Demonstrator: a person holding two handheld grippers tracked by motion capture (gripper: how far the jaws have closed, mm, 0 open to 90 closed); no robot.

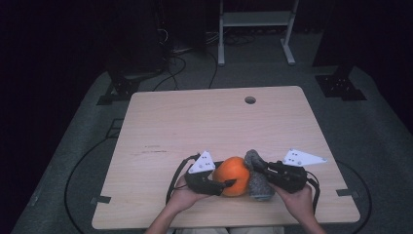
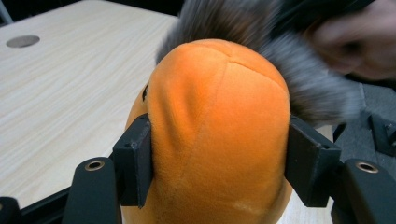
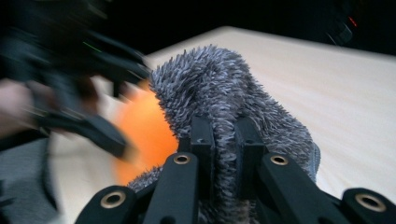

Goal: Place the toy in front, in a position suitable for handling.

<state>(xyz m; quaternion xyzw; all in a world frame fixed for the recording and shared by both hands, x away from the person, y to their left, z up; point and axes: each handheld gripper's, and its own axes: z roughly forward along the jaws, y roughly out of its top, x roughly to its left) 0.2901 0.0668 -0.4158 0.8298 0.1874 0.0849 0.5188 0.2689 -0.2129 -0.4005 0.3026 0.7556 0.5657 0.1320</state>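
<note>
Plainly, the orange plush toy is the thing to mind: it sits squeezed between the jaws of the left gripper, one pad pressed into each flank, its rounded top bulging up and forward past the fingertips. In the high view the toy lies on the near part of the wooden table, directly ahead of that gripper. Pressed against the toy's far side is the grey fuzzy cover, and the right gripper has its jaws drawn nearly together, pinching a fold of that fabric between them. The cover stands between the toy and the right gripper.

As I judge it, the step is working the grey cover off or onto the toy. To do it well, the left grip should hold firm low on the toy's body without crushing it, while the right draws the fabric along the toy's curve rather than straight away, so the pinched fold does not slip out. Both hands stay close together near the table's front edge.
</note>
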